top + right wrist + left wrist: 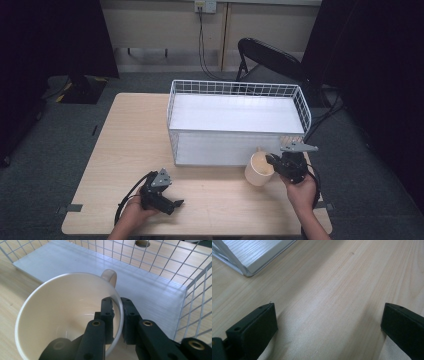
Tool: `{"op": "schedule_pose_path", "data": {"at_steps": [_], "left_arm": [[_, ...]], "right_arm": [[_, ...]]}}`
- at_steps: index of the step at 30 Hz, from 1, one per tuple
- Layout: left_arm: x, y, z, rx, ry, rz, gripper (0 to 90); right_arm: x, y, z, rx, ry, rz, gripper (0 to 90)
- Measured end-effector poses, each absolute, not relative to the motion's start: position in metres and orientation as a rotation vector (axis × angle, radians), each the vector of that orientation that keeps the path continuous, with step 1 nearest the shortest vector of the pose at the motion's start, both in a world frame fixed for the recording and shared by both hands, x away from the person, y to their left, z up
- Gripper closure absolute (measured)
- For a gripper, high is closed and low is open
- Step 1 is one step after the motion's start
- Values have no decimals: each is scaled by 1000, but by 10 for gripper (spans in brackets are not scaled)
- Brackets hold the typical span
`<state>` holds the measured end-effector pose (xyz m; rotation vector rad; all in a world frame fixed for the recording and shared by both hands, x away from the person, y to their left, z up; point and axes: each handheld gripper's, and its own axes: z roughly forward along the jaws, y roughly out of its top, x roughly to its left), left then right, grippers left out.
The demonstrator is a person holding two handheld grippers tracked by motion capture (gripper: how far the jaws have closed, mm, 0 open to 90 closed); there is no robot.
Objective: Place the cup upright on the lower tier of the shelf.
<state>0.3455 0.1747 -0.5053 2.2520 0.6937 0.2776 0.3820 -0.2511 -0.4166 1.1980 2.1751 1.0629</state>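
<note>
A cream mug (pixel 259 169) hangs tilted just in front of the white wire basket (pixel 237 89), near its front right corner. My right gripper (pixel 272 161) is shut on the mug's rim (pixel 119 305), one jaw inside the cup and one outside; the mug's handle (pixel 110 276) points toward the basket. My left gripper (pixel 177 203) rests low over the table near the front left, held in a hand. In the left gripper view its two jaws stand wide apart with only bare wood (pixel 329 312) between them.
The wire basket holds a white board (pixel 235 114) as its floor and takes up the table's back middle. A black folding chair (pixel 270 57) stands behind the table. Bare wood lies left of the basket and along the front edge (pixel 200 231).
</note>
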Motion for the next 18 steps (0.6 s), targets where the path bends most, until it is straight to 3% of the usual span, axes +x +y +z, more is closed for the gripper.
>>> {"op": "schedule_pose_path", "data": {"at_steps": [18], "left_arm": [[345, 175, -505, 2252, 694, 278, 0]], "right_arm": [[400, -239, -415, 1219, 2137, 1032, 821]]}}
